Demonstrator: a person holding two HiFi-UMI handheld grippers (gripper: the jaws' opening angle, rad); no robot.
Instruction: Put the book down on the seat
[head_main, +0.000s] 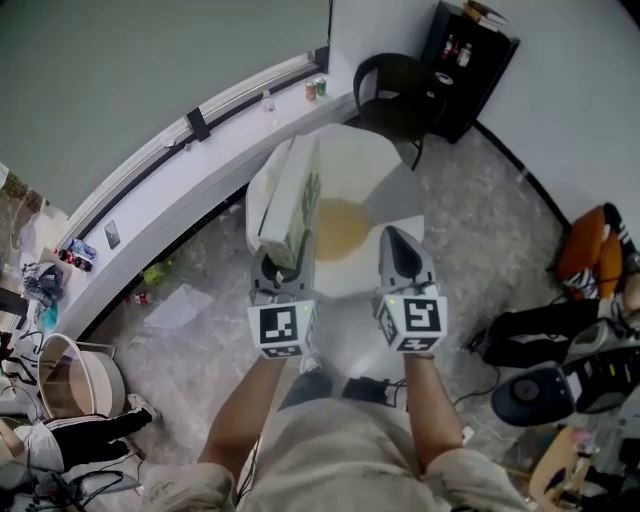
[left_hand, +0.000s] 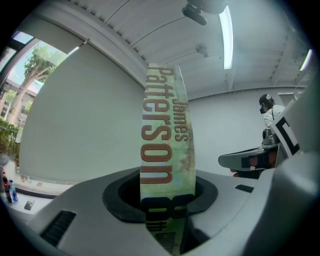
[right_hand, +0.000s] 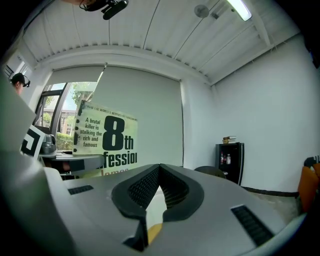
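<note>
The book (head_main: 290, 205) is a pale green paperback with a brown-lettered spine (left_hand: 165, 150). It stands upright in my left gripper (head_main: 282, 262), whose jaws are shut on its lower end (left_hand: 165, 195). It hangs over the left part of the round white seat (head_main: 400, 200), which has a yellow patch (head_main: 340, 228) in its middle. My right gripper (head_main: 400, 245) is beside it to the right, above the seat, with its fingertips (right_hand: 160, 167) touching and nothing between them. The book's cover (right_hand: 105, 137) shows at the left of the right gripper view.
A black chair (head_main: 395, 95) and a black cabinet (head_main: 465, 60) stand beyond the seat. A long white ledge (head_main: 170, 200) curves along the left. Bags and gear (head_main: 590, 250) lie on the floor at right, and a round bin (head_main: 75, 375) at left.
</note>
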